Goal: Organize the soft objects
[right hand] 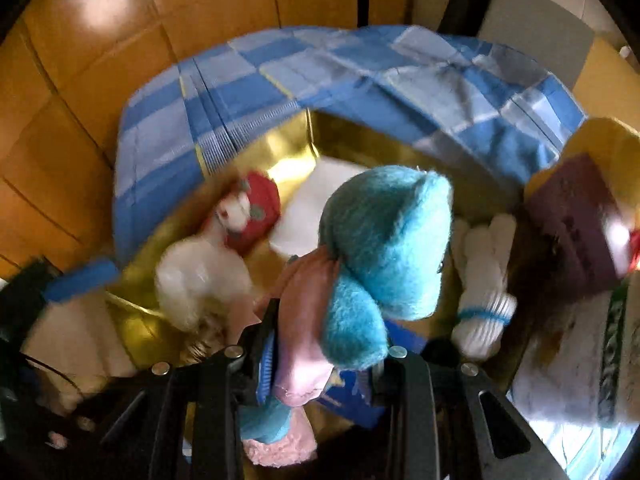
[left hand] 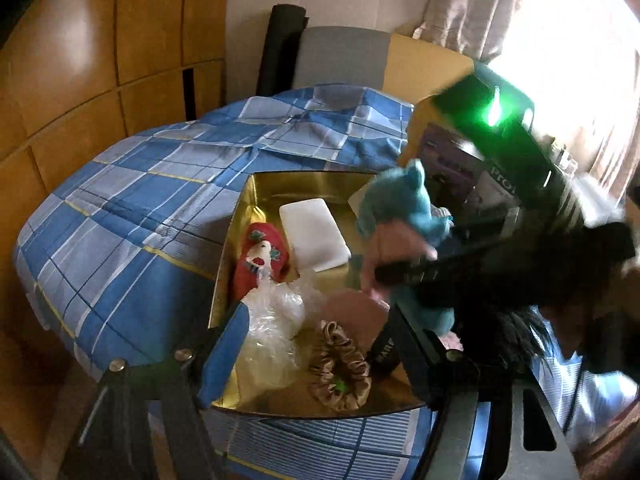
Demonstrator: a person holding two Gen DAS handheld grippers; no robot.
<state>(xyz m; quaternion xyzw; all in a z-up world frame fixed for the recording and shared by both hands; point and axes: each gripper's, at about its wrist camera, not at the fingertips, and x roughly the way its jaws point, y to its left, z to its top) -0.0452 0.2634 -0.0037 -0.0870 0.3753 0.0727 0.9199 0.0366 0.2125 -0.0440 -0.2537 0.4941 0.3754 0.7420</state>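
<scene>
Fuzzy teal-and-pink plush toy (right hand: 376, 264) sits pinched in the right gripper (right hand: 320, 376) above the shiny gold box (left hand: 304, 184); left gripper (left hand: 316, 344) spread wide over crinkly plastic (left hand: 272, 320) and a satin scrunchie (left hand: 340, 372).

Two grippers, one closed on a toy

The right gripper (right hand: 320, 364) has its fingers (right hand: 264, 364) clamped on a plush toy (right hand: 384, 240), held aloft and blurred. The left gripper (left hand: 316, 344) points forward and down, jaws spread wide with nothing between them.
</scene>
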